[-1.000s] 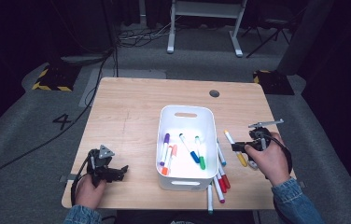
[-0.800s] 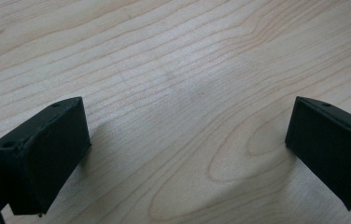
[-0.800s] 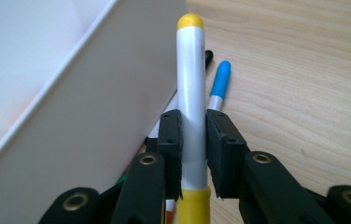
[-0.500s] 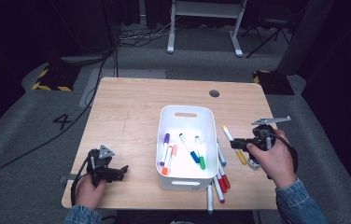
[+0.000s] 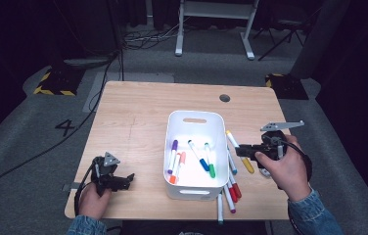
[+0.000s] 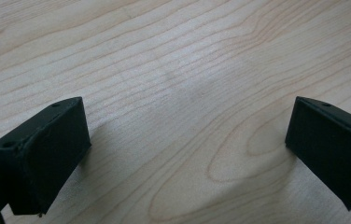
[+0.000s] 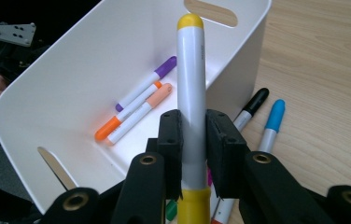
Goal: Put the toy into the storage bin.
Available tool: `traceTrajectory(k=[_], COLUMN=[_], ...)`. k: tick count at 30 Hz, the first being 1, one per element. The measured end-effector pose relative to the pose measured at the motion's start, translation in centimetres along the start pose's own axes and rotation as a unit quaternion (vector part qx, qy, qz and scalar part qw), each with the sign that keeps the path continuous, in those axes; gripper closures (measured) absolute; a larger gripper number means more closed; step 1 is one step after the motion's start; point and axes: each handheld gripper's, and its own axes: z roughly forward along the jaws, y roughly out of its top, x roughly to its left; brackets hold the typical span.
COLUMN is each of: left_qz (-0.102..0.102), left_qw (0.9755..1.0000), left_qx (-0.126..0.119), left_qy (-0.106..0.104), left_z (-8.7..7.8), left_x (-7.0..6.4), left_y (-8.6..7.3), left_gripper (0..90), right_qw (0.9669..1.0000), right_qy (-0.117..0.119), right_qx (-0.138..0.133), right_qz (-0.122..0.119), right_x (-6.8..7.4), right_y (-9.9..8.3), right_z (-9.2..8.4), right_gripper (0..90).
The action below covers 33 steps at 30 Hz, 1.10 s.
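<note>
Right gripper (image 7: pixel 193 135): fingers clamped on yellow marker (image 7: pixel 191 88), held beside the white bin (image 5: pixel 172 147).
Left gripper (image 6: pixel 183 140): fingers apart, over bare surface (image 5: pixel 128 112).
Nearby: loose markers (image 5: pixel 231 188) alongside bin.

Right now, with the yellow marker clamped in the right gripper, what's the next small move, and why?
Probably carry the yellow marker sideways over the white bin before opening: the right gripper holds it beside the bin wall, above the markers on the table.
</note>
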Motion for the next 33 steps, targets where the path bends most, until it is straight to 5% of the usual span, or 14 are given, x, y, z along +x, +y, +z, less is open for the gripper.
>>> traceTrajectory(k=[22, 33], left_qz=[0.000, -0.001], left_qw=[1.0000, 1.0000], left_qx=[0.000, 0.000], left_qy=[-0.001, 0.000], left_z=[0.0, 0.0], left_x=[0.0, 0.0], left_y=[0.0, 0.0], left_gripper=[0.0, 0.0], right_qw=[0.9960, 0.9935], right_qy=[0.054, 0.078], right_qx=[0.013, 0.013], right_qz=[-0.071, -0.081], right_x=[5.6, 6.9], right_y=[1.4, 1.8], right_z=[1.9, 3.0], right_gripper=[76.9, 76.9])
